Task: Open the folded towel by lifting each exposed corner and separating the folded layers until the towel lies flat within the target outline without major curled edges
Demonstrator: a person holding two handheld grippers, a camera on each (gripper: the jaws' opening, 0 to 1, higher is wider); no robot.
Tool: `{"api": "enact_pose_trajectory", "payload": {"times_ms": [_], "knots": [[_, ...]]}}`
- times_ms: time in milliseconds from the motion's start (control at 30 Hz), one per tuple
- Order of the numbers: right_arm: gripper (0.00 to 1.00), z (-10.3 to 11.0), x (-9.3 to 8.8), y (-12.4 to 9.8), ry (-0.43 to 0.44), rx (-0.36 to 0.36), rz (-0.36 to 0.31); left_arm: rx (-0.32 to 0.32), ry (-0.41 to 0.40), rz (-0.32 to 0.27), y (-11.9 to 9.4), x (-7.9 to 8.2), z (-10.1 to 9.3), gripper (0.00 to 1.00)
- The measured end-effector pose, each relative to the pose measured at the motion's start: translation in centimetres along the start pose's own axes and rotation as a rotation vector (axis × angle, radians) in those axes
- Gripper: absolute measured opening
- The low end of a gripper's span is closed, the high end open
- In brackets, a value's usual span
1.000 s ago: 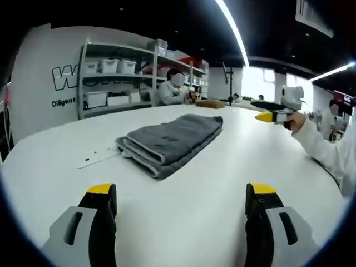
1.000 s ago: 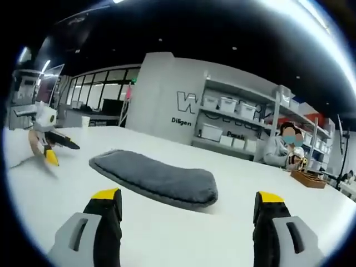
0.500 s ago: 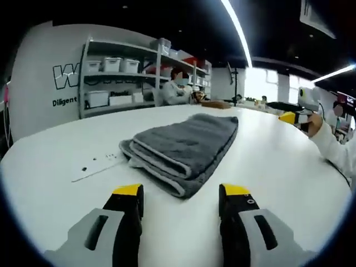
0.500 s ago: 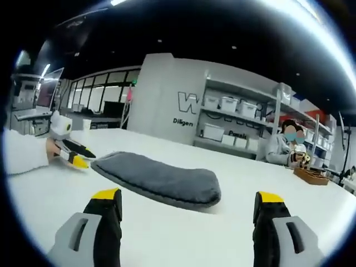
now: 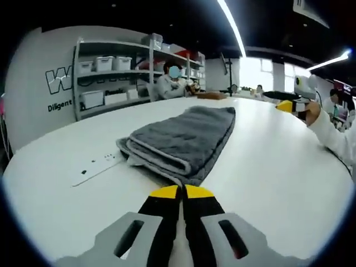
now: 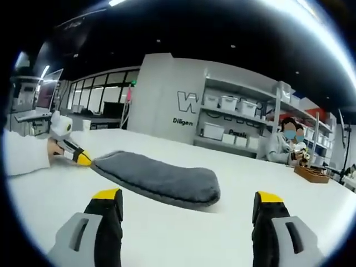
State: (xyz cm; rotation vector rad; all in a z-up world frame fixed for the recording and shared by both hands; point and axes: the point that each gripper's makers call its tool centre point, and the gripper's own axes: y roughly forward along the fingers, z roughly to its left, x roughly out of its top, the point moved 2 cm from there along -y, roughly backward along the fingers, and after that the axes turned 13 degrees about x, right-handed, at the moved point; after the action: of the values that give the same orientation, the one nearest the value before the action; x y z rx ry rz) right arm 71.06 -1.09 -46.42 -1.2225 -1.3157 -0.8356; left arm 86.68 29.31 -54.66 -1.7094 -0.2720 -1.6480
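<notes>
A folded grey towel [image 5: 186, 136] lies on the white table [image 5: 267, 167], its layered edges facing me in the left gripper view. My left gripper [image 5: 181, 192] is shut, its yellow tips pinched on the towel's near corner. In the right gripper view the towel [image 6: 161, 178] appears as a long low mound, and the left gripper [image 6: 81, 158], held by a hand in a white sleeve, meets its left end. My right gripper [image 6: 188, 196] stands open just short of the towel, nothing between its jaws. It also appears far right in the left gripper view as the right gripper [image 5: 288, 104], above the table.
A thin white strip with dark dots [image 5: 95, 167] lies on the table left of the towel. Shelves with white bins [image 5: 105, 78] line the back wall. A seated person [image 6: 285, 149] works beside a wooden tray [image 6: 309, 176] at the table's far side.
My left gripper moved up to the towel's near corner and its jaws went from wide open to shut on it. The right gripper stayed open and nearly still.
</notes>
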Motion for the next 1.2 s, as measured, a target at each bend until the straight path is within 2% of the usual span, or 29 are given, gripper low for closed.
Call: {"api": "enact_pose_trajectory", "payload": {"times_ms": [133, 233, 367, 600, 933, 1100, 1200], "knots": [[0.98, 0.0, -0.3, 0.1, -0.001, -0.001, 0.009, 0.017, -0.014, -0.001, -1.3, 0.0, 1.0, 0.01], [0.98, 0.0, -0.4, 0.2, -0.001, 0.001, 0.013, 0.050, 0.016, 0.017, -2.7, -0.6, 1.8, 0.01], [0.98, 0.2, -0.5, 0.2, -0.005, 0.002, 0.018, 0.071, 0.006, 0.022, -4.3, -1.3, 3.1, 0.01], [0.98, 0.1, -1.3, 0.6, -0.011, 0.000, 0.045, 0.119, 0.002, 0.052, -8.4, -3.4, 4.9, 0.01], [0.98, 0.2, -1.5, 0.9, -0.015, 0.007, 0.057, 0.195, -0.073, 0.025, -13.2, -5.6, 7.1, 0.01], [0.97, 0.6, -1.3, 1.0, -0.030, 0.019, 0.052, 0.205, -0.099, -0.009, -13.9, -5.5, 7.4, 0.02], [0.97, 0.8, -1.4, 1.1, -0.033, 0.027, 0.054, 0.221, -0.099, -0.028, -14.4, -5.0, 7.4, 0.09]]}}
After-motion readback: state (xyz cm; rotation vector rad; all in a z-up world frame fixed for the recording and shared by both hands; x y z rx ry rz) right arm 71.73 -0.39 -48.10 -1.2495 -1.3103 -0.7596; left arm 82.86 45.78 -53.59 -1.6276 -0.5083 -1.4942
